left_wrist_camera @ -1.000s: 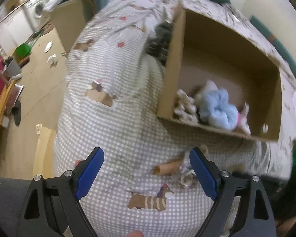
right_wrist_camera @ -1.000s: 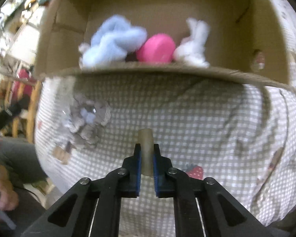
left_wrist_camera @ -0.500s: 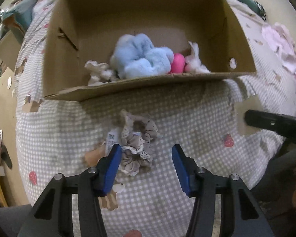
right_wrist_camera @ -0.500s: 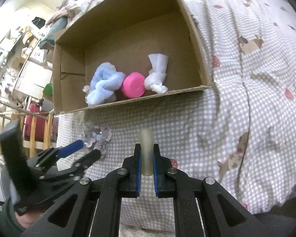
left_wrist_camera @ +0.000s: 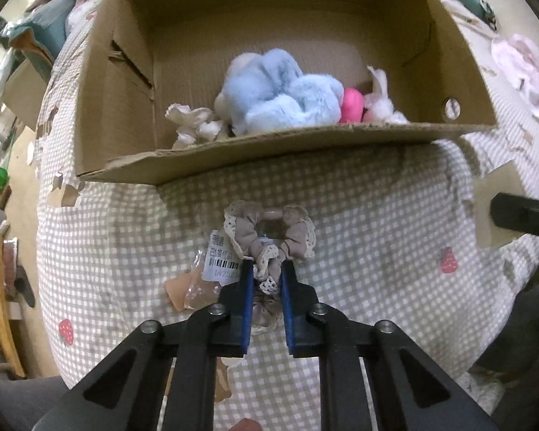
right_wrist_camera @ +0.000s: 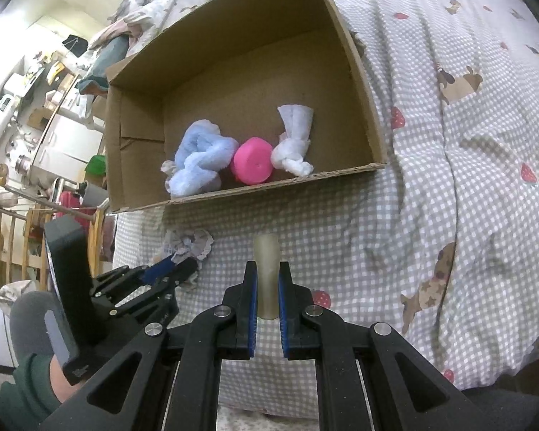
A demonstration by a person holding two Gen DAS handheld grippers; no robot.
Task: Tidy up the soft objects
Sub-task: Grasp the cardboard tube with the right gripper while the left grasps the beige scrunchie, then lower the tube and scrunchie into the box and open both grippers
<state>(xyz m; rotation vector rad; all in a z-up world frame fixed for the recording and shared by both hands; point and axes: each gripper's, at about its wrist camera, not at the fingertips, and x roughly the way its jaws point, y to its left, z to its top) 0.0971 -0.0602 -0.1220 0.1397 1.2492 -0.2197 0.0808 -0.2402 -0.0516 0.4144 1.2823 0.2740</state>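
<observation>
A beige lace-trimmed scrunchie (left_wrist_camera: 269, 237) lies on the checked bedspread in front of an open cardboard box (left_wrist_camera: 125, 82). My left gripper (left_wrist_camera: 266, 276) is shut on the scrunchie's near end; it also shows in the right wrist view (right_wrist_camera: 178, 264) with the scrunchie (right_wrist_camera: 190, 244). My right gripper (right_wrist_camera: 267, 280) is shut on a pale beige soft piece (right_wrist_camera: 267, 258) above the bedspread. In the box (right_wrist_camera: 355, 72) lie a fluffy blue item (right_wrist_camera: 197, 161), a pink ball (right_wrist_camera: 253, 161), a knotted white cloth (right_wrist_camera: 294, 140) and a cream ruffled scrunchie (left_wrist_camera: 194, 129).
A clear packet with a barcode label (left_wrist_camera: 219, 258) lies left of the beige scrunchie. The bed's edge drops off at the left to a floor with wooden furniture (right_wrist_camera: 10, 251). A pink cloth (left_wrist_camera: 528, 72) lies on the bed at the right.
My left gripper swung from the bed's left side to face the box, then closed on the beige scrunchie. My right gripper pulled back from the box, still holding the beige piece.
</observation>
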